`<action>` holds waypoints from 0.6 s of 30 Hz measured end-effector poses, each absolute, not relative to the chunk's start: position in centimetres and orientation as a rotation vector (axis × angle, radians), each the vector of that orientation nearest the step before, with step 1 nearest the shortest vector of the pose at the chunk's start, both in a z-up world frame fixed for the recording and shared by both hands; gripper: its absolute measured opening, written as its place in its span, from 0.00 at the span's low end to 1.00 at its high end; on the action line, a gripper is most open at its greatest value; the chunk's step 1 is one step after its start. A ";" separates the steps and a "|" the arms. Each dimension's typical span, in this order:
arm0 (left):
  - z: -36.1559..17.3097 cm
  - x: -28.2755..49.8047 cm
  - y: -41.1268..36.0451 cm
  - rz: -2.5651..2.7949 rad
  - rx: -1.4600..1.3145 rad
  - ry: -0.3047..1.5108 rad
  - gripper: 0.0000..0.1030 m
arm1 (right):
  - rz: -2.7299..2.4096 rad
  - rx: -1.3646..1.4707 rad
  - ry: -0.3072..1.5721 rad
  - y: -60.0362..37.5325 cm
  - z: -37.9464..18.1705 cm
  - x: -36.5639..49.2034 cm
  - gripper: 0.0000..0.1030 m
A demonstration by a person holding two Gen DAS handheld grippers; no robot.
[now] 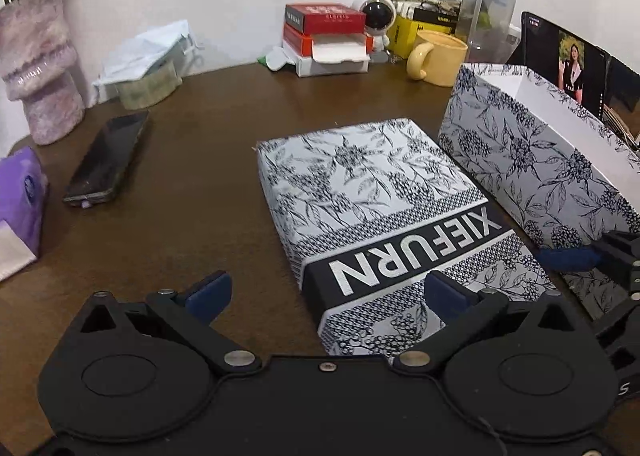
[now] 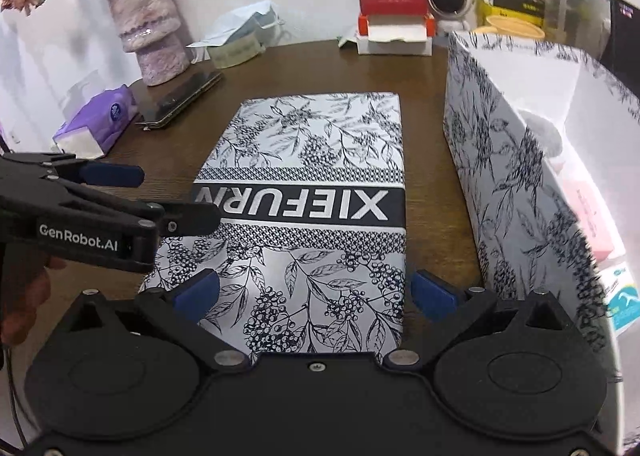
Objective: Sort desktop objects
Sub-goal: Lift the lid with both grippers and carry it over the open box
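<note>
The flat blue-and-white floral cardboard lid (image 2: 312, 212) printed XIEFURN lies on the dark brown wooden desk (image 1: 192, 184), just beside the open matching box (image 1: 532, 144). Both tongs, left (image 1: 326, 292) and right (image 2: 312, 292), gape wide and empty over its near end. Only the right wrist view looks into the box, showing a pink packet (image 2: 588, 224); only the left shows a lit phone screen (image 1: 568, 64).
</note>
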State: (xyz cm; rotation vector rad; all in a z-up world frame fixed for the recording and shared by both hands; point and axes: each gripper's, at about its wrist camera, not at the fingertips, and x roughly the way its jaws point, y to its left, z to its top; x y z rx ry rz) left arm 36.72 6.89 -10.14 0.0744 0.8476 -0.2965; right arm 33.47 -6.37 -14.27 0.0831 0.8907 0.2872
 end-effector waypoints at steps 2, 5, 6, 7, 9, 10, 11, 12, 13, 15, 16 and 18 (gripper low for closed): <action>-10.5 36.9 6.7 -0.302 0.065 0.864 1.00 | 0.284 0.118 0.902 -6.6 -14.7 33.7 1.00; -11.1 37.3 6.5 -0.305 0.034 0.898 1.00 | 0.285 0.167 0.901 -7.0 -15.2 33.9 1.00; -11.3 37.4 6.5 -0.305 0.021 0.911 1.00 | 0.287 0.177 0.900 -7.0 -15.3 33.9 1.00; -11.4 37.6 6.5 -0.307 0.003 0.923 1.00 | 0.291 0.190 0.900 -7.2 -15.4 34.0 1.00; -11.6 37.8 6.6 -0.316 -0.036 0.943 1.00 | 0.300 0.218 0.900 -7.5 -15.7 34.2 1.00; -11.8 37.9 6.6 -0.320 -0.058 0.957 1.00 | 0.305 0.233 0.900 -7.6 -15.9 34.3 1.00; -11.9 38.0 6.7 -0.319 -0.081 0.968 1.00 | 0.309 0.246 0.900 -7.8 -16.1 34.4 1.00; -12.0 38.1 6.7 -0.319 -0.102 0.980 1.00 | 0.313 0.257 0.899 -8.0 -16.2 34.4 1.00; -12.2 38.2 6.8 -0.319 -0.124 0.992 1.00 | 0.315 0.264 0.896 -8.1 -16.3 34.4 1.00; -12.5 38.4 6.9 -0.324 -0.174 1.021 1.00 | 0.316 0.266 0.888 -8.2 -16.4 34.3 1.00; -12.6 38.5 7.0 -0.329 -0.200 1.038 1.00 | 0.317 0.268 0.887 -8.2 -16.4 34.3 1.00; -12.6 38.4 6.8 -0.326 -0.201 1.036 1.00 | 0.340 0.263 0.892 -8.2 -16.4 34.3 1.00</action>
